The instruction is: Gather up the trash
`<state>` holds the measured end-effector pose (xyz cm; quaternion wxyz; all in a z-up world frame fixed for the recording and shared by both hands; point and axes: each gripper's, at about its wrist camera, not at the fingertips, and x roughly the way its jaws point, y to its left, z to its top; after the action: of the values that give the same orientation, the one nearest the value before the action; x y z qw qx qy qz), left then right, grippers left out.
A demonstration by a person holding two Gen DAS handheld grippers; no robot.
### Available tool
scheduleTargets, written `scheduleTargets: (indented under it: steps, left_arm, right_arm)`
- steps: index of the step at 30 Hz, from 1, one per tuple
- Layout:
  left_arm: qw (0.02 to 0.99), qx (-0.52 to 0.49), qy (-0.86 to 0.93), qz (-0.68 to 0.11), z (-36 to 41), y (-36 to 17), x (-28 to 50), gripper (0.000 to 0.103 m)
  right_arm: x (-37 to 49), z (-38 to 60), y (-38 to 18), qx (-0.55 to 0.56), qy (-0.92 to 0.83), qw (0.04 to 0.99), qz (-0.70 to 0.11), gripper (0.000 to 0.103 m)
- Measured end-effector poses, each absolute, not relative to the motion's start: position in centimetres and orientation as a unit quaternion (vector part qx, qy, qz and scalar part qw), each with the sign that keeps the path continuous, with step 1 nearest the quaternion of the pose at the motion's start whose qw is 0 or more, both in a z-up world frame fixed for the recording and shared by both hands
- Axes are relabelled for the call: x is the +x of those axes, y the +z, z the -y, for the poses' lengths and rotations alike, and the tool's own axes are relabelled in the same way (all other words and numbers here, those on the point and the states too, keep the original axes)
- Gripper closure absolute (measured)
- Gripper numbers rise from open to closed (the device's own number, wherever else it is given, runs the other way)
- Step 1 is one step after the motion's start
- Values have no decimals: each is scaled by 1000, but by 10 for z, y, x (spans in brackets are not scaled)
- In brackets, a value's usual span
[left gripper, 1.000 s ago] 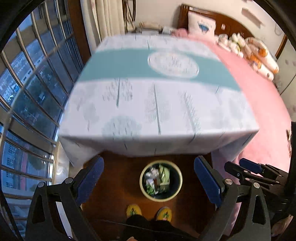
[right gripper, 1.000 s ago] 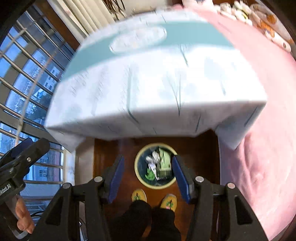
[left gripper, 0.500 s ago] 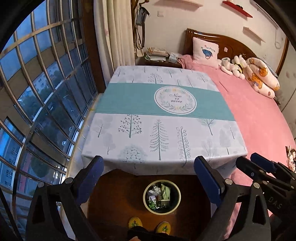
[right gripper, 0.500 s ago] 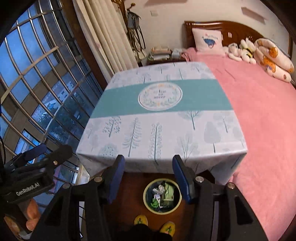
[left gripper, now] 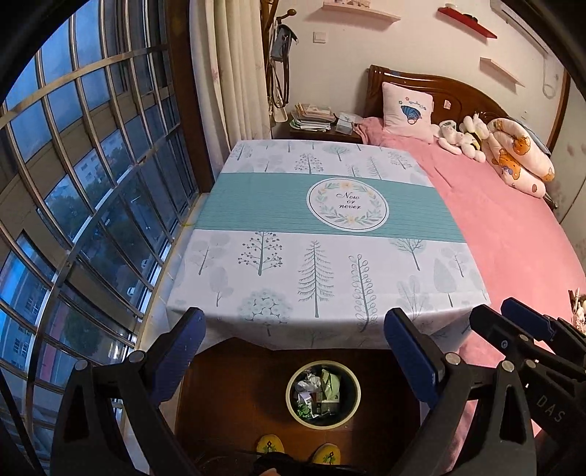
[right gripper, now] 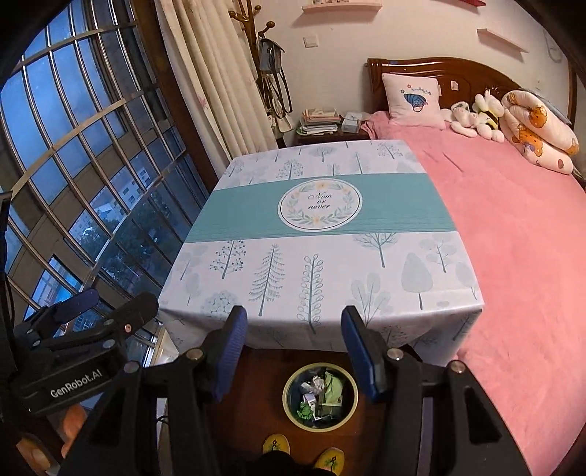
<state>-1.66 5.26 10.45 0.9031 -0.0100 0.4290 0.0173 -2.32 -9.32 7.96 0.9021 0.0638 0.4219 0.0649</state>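
Trash [left gripper: 319, 393] in bin [left gripper: 293, 397]; nothing left on counter [left gripper: 322, 234]. Both tools [left gripper: 293, 349] [right gripper: 293, 348] spread, empty. Looks finished.

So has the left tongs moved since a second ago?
Yes. The left tongs went up: the bin on the floor looks smaller and farther, and the tablecloth top now shows whole in its view.

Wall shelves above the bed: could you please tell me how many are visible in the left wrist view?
3: a pink shelf top centre, a red shelf right of it, another pink shelf lower right. More may lie outside the frame.
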Motion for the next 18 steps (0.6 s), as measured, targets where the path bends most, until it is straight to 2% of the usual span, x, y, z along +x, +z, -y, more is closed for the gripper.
scheduleTargets:
  steps: [18]
  left_arm:
    - [906,1,11,-424,-42,105,-21,6]
  right_arm:
    - [-32,94,83,60,67,908,-410,49]
